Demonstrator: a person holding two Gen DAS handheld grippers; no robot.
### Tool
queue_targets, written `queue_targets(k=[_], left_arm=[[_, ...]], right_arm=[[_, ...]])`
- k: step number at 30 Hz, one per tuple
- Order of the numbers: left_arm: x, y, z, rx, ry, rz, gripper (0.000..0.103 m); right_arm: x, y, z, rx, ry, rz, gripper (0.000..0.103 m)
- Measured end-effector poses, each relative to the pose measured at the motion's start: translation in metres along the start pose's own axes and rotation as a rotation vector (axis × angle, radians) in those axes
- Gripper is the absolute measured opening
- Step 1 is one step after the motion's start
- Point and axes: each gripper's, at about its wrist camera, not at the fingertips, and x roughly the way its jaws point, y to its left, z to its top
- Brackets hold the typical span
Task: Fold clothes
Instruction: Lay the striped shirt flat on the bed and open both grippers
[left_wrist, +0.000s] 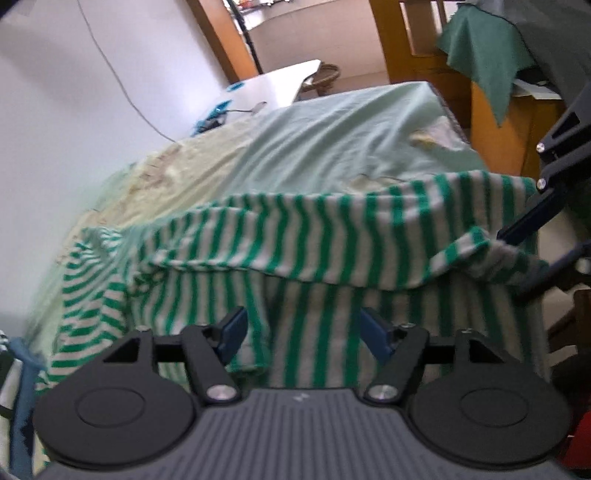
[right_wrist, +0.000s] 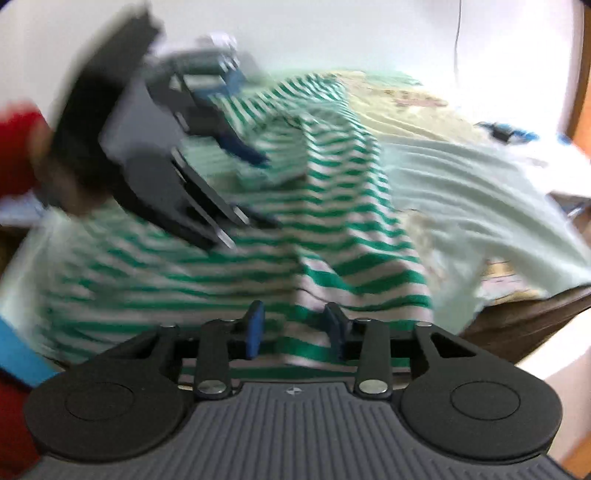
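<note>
Striped shirt (left_wrist: 332, 236) is lying crumpled across the bed (left_wrist: 332, 125); we are holding left claw (left_wrist: 301, 328) wide open and right claw (right_wrist: 295, 328) partly open, neither pinching cloth.

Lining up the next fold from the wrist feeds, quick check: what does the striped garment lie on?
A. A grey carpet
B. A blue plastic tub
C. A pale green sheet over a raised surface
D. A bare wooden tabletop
C: in the left wrist view the green-and-white striped garment is spread over a pale green sheet that covers a raised surface and drapes over its far edge.
</note>
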Motion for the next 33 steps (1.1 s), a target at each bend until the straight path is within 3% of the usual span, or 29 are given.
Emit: queue_targets(k=[2,4,6,9,13,15,18,20,23,27,33], left_arm=[[-0.001,0.006,0.000,-0.017,-0.006,0.009,0.080],[0.000,0.009,0.001,-0.027,-0.008,0.019,0.081],[0.001,0.012,0.001,-0.033,-0.008,0.022,0.081],[0.001,0.014,0.000,-0.047,-0.012,0.018,0.082],[0.006,0.012,0.002,-0.059,-0.015,0.012,0.086],[0.008,0.011,0.002,-0.068,-0.012,0.016,0.086],[0.006,0.012,0.000,-0.103,-0.017,0.021,0.088],[0.003,0.014,-0.004,-0.133,-0.019,0.030,0.091],[-0.003,0.015,-0.010,-0.197,-0.021,0.054,0.092],[-0.013,0.018,-0.015,-0.371,-0.037,0.043,0.091],[-0.027,0.012,-0.023,-0.678,-0.036,-0.014,0.086]], right_arm=[[-0.001,-0.008,-0.002,0.006,0.012,0.000,0.007],[-0.007,-0.016,0.001,0.012,0.010,0.025,0.006],[-0.019,-0.014,0.002,-0.061,-0.002,0.078,0.006],[-0.038,-0.006,-0.003,-0.208,0.014,0.148,0.006],[-0.019,-0.001,-0.011,-0.270,0.050,0.127,0.007],[-0.004,-0.003,-0.013,-0.250,0.072,0.148,0.008],[-0.004,-0.005,-0.006,-0.219,0.102,0.237,0.034],[-0.016,-0.014,0.007,-0.180,0.113,0.361,0.032],[-0.033,-0.041,0.038,-0.105,0.028,0.422,0.029],[-0.006,-0.067,0.079,-0.102,-0.042,0.236,0.029],[0.074,-0.070,0.124,-0.217,-0.016,0.237,0.029]])
